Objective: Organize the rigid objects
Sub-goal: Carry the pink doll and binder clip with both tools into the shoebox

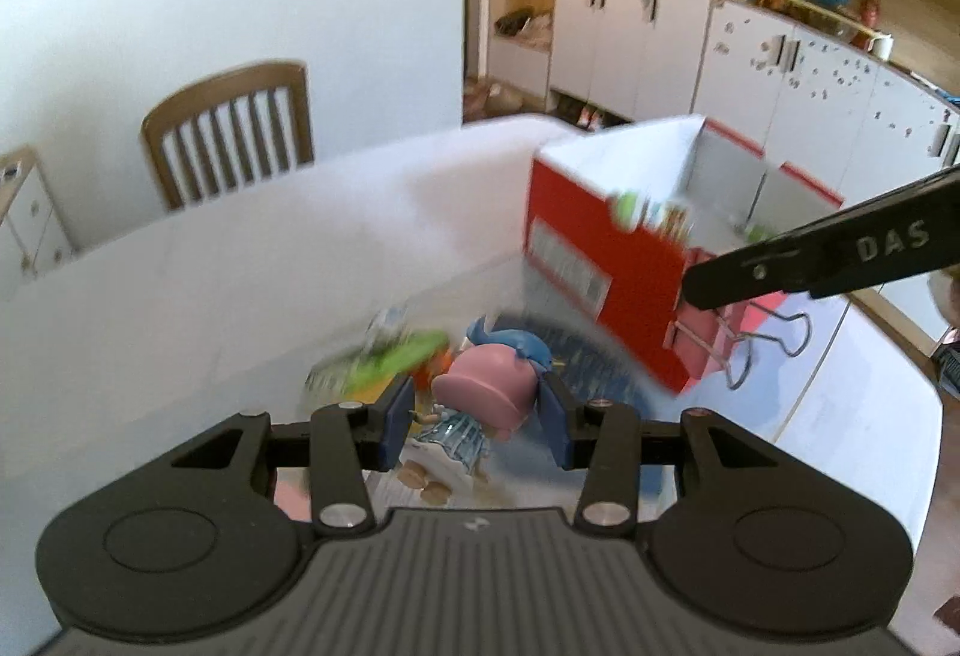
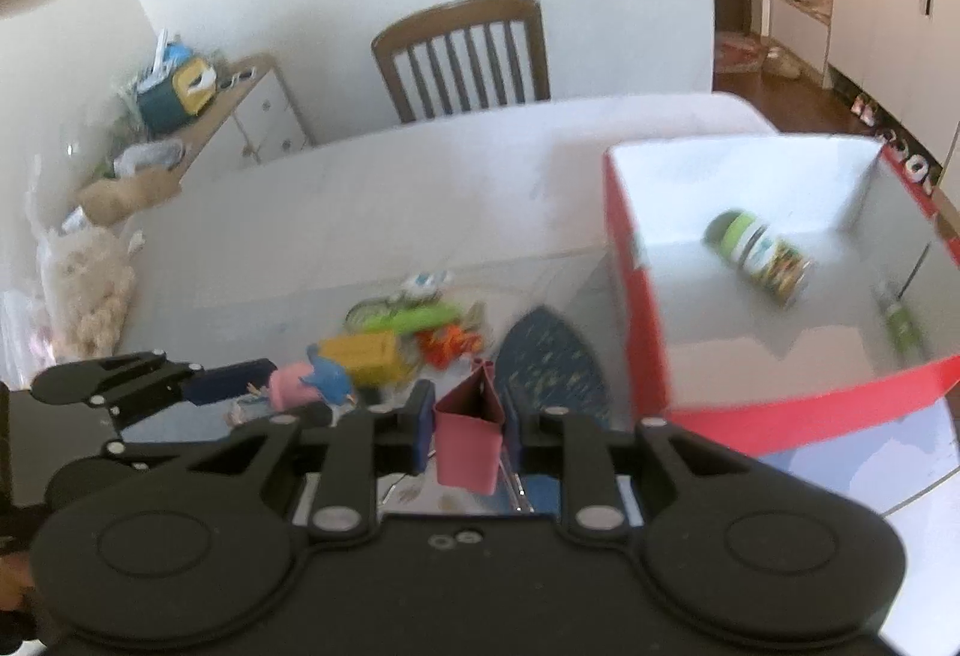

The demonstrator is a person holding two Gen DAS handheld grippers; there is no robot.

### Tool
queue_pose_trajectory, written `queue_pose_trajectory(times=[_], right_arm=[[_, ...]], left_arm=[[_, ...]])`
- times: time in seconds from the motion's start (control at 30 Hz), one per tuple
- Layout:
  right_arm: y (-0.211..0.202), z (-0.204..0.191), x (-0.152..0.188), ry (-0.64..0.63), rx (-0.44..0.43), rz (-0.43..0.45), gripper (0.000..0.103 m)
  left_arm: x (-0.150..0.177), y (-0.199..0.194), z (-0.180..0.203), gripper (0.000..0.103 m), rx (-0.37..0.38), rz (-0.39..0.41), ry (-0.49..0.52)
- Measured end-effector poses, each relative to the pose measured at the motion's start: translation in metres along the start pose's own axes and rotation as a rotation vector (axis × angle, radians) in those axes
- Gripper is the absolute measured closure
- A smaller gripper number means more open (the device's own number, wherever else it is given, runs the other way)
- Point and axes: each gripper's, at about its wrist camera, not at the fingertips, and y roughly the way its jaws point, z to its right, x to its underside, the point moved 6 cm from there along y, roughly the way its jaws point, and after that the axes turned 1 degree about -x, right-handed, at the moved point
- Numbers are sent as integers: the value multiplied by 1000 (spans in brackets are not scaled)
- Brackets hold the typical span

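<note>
Mid-carry, by the look of it: both loads off the white table (image 2: 420, 188) and bound for the red box (image 2: 645, 356), as judged from the task. Left gripper (image 1: 477, 419) clamped on a toy figure (image 1: 480, 392) with a pink head and blue hair, feet dangling below the pads, left of the red box and nearer than it. Right gripper (image 2: 465, 431) pinched shut on a pink binder clip (image 2: 468, 440), wire handles trailing, just at the near left corner of the red box. Inside the red box already: a green-lidded jar (image 2: 759, 257) on its side and a small green item, too blurred to name. Left of the red box, on the table: a yellow block (image 2: 363, 356), a green stick-like toy (image 2: 414, 320), an orange piece (image 2: 447, 344), all waiting. Next, probably: clip over the box rim, then jaws apart above bare floor inside, clear of the jar; figure after it, no collision between the two grippers at the rim.
</note>
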Motion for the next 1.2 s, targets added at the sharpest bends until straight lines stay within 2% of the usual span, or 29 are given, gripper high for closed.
queue_pose_trajectory(times=[0.2,0.57,0.93,1.2], right_arm=[[-16,44,-21,25,22,47,80],[-31,136,-49,53,71,87,80],[-23,205,-53,59,100,67,80],[-8,233,-48,45,87,33,80]], left_arm=[[-41,7,38,59,42,34,12],[-91,51,111,59,87,10,7],[-123,108,159,59,96,-45,-5],[-128,162,169,59,68,-142,-53]])
